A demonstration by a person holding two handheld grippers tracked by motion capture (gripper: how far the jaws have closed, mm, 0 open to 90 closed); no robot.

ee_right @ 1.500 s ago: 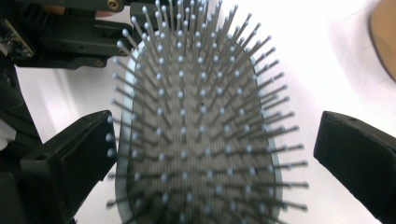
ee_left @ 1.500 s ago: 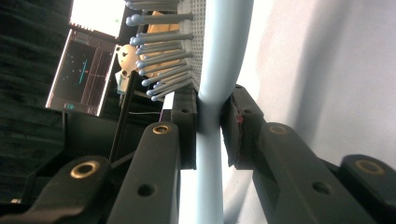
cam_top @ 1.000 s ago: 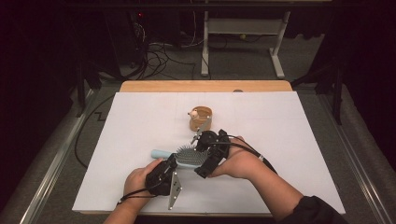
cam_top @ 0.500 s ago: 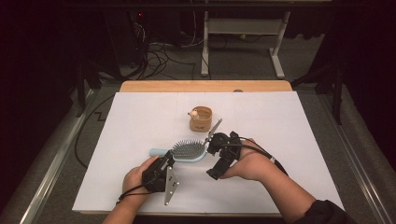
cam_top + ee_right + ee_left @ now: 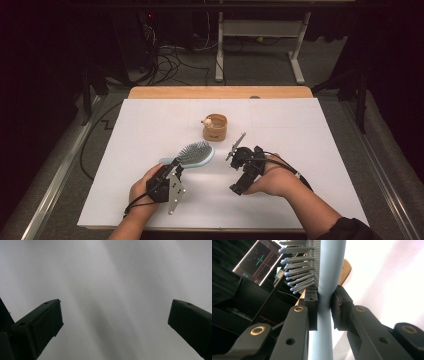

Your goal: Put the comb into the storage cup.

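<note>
A pale blue hairbrush (image 5: 196, 153) with grey bristles lies on the white table (image 5: 310, 150), head pointing away from me. My left gripper (image 5: 171, 166) is shut on its handle. In the left gripper view the two black pads press on either side of the round blue handle (image 5: 325, 277), with the bristles (image 5: 298, 267) standing out to the left. My right gripper (image 5: 239, 186) is held to the right of the brush, apart from it and tipped down at the table. In the right gripper view it (image 5: 115, 320) stands wide open over bare white surface.
A small round wooden holder (image 5: 215, 128) with a pale knob at its rim stands behind the brush, near the table's middle. A wooden board edge (image 5: 220, 92) runs along the back. Beyond it lie floor cables and a desk frame (image 5: 260, 45).
My right gripper has drawn away from the brush head, moving right and toward me and sinking toward the table. The brush head is uncovered. The left hand has stayed put.
</note>
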